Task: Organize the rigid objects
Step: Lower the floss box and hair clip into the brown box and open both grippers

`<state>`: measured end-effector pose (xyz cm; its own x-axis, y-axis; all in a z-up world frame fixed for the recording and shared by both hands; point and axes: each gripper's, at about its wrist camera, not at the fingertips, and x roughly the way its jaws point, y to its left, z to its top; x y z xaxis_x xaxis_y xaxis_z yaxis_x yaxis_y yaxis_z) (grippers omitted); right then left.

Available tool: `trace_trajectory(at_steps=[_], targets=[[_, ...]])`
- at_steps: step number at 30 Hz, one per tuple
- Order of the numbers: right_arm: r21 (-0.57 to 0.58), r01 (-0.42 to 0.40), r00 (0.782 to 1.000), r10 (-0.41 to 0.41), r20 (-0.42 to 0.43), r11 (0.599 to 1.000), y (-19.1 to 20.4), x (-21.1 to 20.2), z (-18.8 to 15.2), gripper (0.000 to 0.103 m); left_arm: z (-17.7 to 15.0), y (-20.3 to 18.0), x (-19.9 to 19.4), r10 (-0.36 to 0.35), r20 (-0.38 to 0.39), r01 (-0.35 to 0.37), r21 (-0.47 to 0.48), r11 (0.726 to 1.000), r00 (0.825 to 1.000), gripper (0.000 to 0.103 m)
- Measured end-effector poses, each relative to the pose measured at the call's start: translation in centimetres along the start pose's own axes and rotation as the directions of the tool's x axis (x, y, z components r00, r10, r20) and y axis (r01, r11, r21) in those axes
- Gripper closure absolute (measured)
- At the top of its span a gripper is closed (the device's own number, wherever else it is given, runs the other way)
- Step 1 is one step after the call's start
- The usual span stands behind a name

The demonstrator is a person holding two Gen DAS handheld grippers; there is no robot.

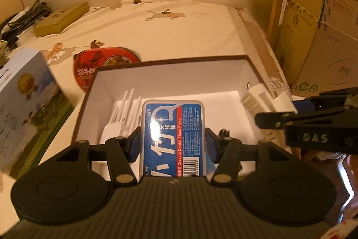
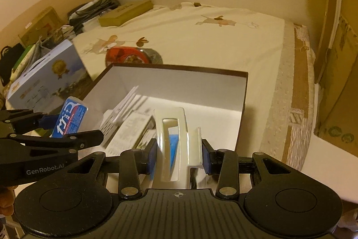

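Two objects are held at once, one in each of my grippers, both above the open box (image 1: 170, 62). My left gripper (image 1: 173, 142) pinches a clear flat case of dental floss picks (image 1: 171, 127) by its long edges; the blue pads (image 1: 135, 145) press on both sides, and the blue label faces the camera. My right gripper (image 2: 179, 152) clamps a glossy white plastic holder (image 2: 174, 145) with a slot cut through its upright face; the blue pads (image 2: 153, 156) bear on its two outer walls. In the right wrist view the floss case (image 2: 71, 114) shows at left between the other gripper's fingers; in the left wrist view the white holder (image 1: 259, 97) shows at right, over the box's right wall.

Below them, the box has a brown rim and a white inside, and it holds white plastic cutlery (image 1: 125, 109), a printed carton (image 2: 132, 129) and a blue item (image 2: 174, 149) seen through the holder's slot. It rests on a cream cloth (image 1: 179, 35) with cartoon figures. Just behind it lies a red round tin (image 1: 105, 62); at its left stands a blue printed carton (image 1: 24, 91). Farther back lies a flat olive-gold box (image 1: 60, 19), and brown cardboard cartons (image 1: 324, 37) stand at right.
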<state>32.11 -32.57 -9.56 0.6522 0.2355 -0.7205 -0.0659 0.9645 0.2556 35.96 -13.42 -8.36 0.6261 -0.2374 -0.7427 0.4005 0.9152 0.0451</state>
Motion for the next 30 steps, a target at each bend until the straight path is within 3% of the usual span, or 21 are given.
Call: trace_trajectory(at_steps=[7,16,21,27,30], targets=[[-0.006,0.027,0.999,-0.028,-0.033,1.000,-1.3,3.5,1.5,0.066,2.7,-0.1,4.4,-0.006,-0.027,0.007,0.049,0.999,1.000,0.051],[-0.021,0.068,0.996,-0.069,-0.062,0.997,-3.1,6.9,2.5,0.066,3.6,-0.4,9.6,0.002,-0.087,0.006,0.101,0.995,0.996,0.050],[-0.026,0.081,0.994,-0.083,-0.066,0.996,-3.8,7.8,2.8,0.066,4.1,-1.1,11.2,0.003,-0.085,0.008,0.127,0.992,0.996,0.050],[-0.011,0.082,0.995,-0.083,-0.062,0.997,-4.3,8.1,2.9,0.066,4.8,-1.4,12.3,-0.008,-0.088,0.016,0.095,0.995,0.996,0.049],[-0.007,0.080,0.995,-0.080,-0.058,0.997,-4.5,7.9,3.0,0.066,4.8,-1.2,12.3,0.001,-0.081,0.006,0.086,0.996,0.997,0.041]])
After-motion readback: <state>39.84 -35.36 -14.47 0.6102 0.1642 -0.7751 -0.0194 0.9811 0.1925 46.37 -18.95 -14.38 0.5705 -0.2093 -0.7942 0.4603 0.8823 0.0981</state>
